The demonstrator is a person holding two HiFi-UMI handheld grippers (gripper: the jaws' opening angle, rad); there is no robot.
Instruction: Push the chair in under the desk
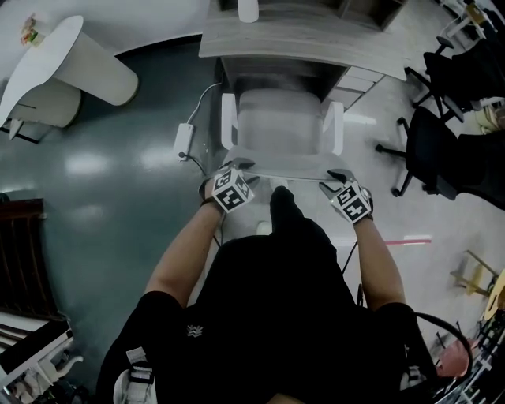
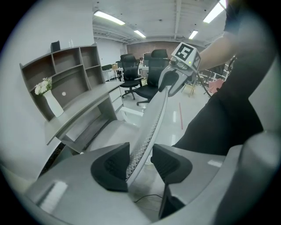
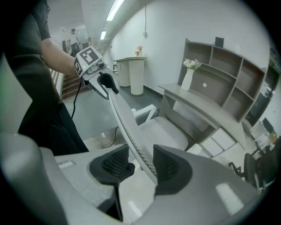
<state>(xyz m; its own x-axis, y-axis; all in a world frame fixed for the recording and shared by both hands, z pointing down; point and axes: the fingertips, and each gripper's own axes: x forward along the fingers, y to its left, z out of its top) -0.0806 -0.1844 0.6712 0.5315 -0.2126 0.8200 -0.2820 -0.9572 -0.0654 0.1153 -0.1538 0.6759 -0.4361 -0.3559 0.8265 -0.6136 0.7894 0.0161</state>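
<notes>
Left gripper (image 1: 241,165), right gripper (image 1: 338,176) straddle chair (image 1: 280,126) back's top edge, jaws apart, unclamped. Seat front blurred near desk (image 1: 300,38); base hidden.

I stand on a shiny floor (image 1: 102,205). It is dark green on my left and pale on my right. A gray desk (image 1: 276,39) stands on it, with a pale chair (image 1: 280,126) right in front. A small white box (image 1: 184,139) with a wire lies on the floor beside the chair. Black chairs (image 1: 430,150) stand off to my right. A white vase (image 1: 248,9) sits on the desk.
</notes>
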